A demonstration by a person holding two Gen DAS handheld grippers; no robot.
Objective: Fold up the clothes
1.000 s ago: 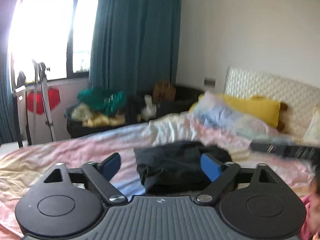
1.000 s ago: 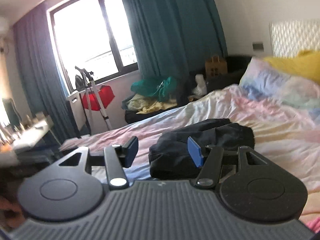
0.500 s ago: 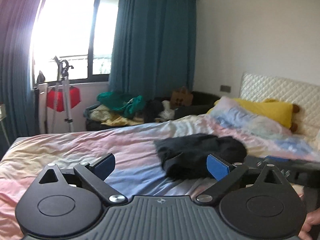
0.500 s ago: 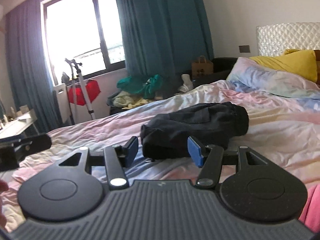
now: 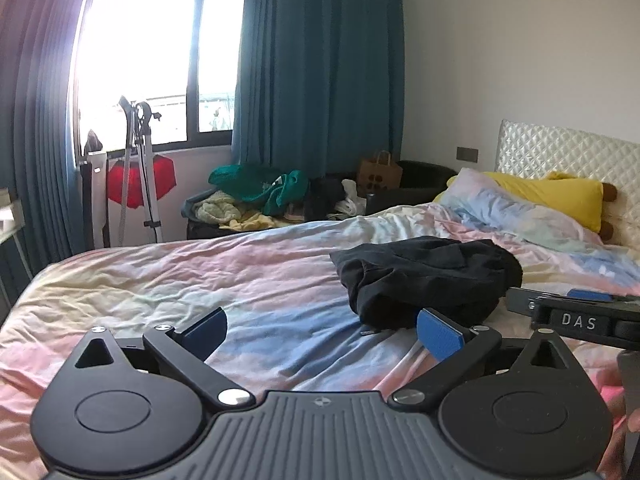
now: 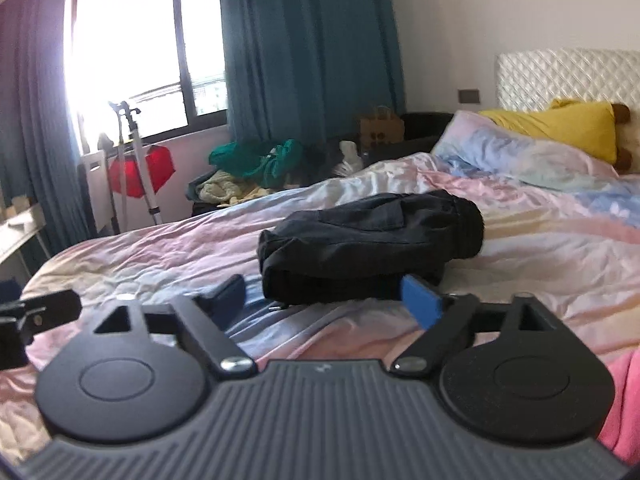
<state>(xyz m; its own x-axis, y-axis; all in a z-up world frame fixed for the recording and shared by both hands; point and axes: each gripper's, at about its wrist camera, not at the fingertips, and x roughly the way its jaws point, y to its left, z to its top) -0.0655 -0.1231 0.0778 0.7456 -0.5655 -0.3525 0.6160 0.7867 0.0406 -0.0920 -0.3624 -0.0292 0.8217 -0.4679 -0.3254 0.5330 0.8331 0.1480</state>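
A folded black garment (image 5: 428, 276) lies in a thick bundle on the pastel bed cover (image 5: 208, 280); it also shows in the right wrist view (image 6: 368, 248). My left gripper (image 5: 320, 330) is open and empty, held above the cover short of the bundle and to its left. My right gripper (image 6: 324, 300) is open and empty, just in front of the bundle's near edge. The right gripper's body (image 5: 576, 318) shows at the right edge of the left wrist view.
Pillows (image 5: 520, 208) and a yellow cushion (image 5: 560, 196) lie by the quilted headboard (image 5: 568, 156). A heap of clothes (image 5: 256, 196), a paper bag (image 5: 380, 168) and a tripod (image 5: 138, 172) stand beyond the bed by the window. Pink cloth (image 6: 624, 400) lies at the near right.
Both grippers have drawn back and away from the black bundle, which now lies free on the bed. The right gripper's jaws have opened wider.
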